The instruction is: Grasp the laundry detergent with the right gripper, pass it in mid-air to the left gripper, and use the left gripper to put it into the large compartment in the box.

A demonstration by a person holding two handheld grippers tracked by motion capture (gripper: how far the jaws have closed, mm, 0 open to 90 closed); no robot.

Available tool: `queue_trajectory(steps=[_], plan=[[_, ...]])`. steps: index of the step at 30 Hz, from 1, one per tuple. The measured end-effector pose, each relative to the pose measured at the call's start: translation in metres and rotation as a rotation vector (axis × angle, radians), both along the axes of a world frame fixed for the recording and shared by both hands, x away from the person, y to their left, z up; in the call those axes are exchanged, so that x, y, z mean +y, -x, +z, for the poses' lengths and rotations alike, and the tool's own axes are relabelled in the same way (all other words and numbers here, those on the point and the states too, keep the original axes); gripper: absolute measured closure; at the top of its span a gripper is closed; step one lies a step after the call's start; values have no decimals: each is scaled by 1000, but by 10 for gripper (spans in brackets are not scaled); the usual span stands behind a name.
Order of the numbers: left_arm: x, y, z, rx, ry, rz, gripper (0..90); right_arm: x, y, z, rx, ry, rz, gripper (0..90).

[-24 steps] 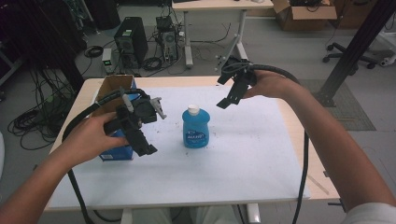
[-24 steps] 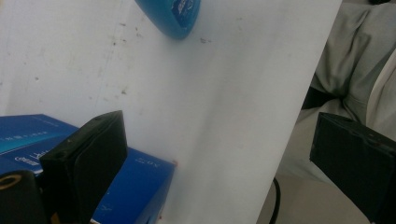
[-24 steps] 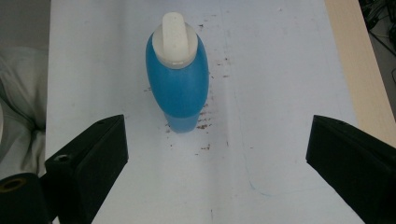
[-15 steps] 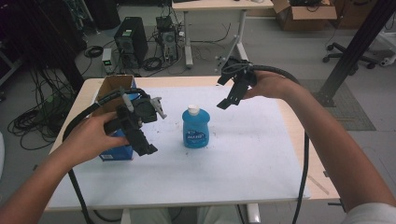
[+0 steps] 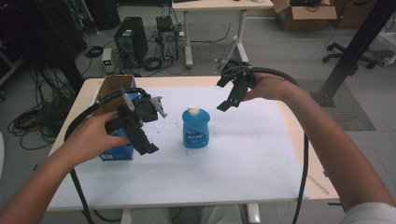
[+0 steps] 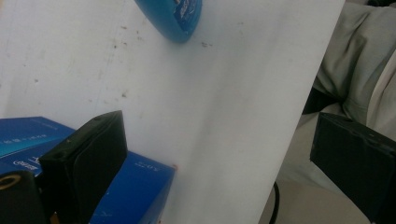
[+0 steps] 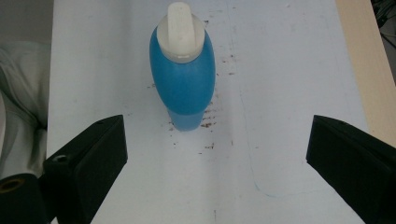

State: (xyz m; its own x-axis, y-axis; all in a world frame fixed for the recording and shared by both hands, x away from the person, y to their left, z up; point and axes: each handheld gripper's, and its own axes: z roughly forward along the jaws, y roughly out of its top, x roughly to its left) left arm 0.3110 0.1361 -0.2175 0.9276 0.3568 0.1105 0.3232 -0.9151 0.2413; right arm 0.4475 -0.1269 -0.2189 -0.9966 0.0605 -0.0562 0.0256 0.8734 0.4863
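Reaching for the bottle (image 5: 195, 128), bring the right claw (image 5: 232, 95) (jaws apart, empty) squarely down around its body; left claw (image 5: 145, 140) stays apart too.

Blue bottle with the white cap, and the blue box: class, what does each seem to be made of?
Blue bottle with the white cap: probably smooth, slightly glossy plastic, with a printed label. Blue box: probably printed cardboard, judging by its flat faces and sharp edges.

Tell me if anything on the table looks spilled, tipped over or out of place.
Nothing is tipped: the blue bottle stands upright with its white cap on. The only oddity is small brown specks scattered on the white table cover around the bottle's base.
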Motion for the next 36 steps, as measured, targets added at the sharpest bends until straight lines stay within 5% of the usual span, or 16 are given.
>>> queue_trajectory(steps=[18, 36], plan=[[-1, -2, -5, 6, 7, 1, 44, -4, 0, -25, 27, -16, 1, 47], [1, -2, -5, 6, 15, 7, 44, -10, 1, -55, 45, -116, 8, 45]])
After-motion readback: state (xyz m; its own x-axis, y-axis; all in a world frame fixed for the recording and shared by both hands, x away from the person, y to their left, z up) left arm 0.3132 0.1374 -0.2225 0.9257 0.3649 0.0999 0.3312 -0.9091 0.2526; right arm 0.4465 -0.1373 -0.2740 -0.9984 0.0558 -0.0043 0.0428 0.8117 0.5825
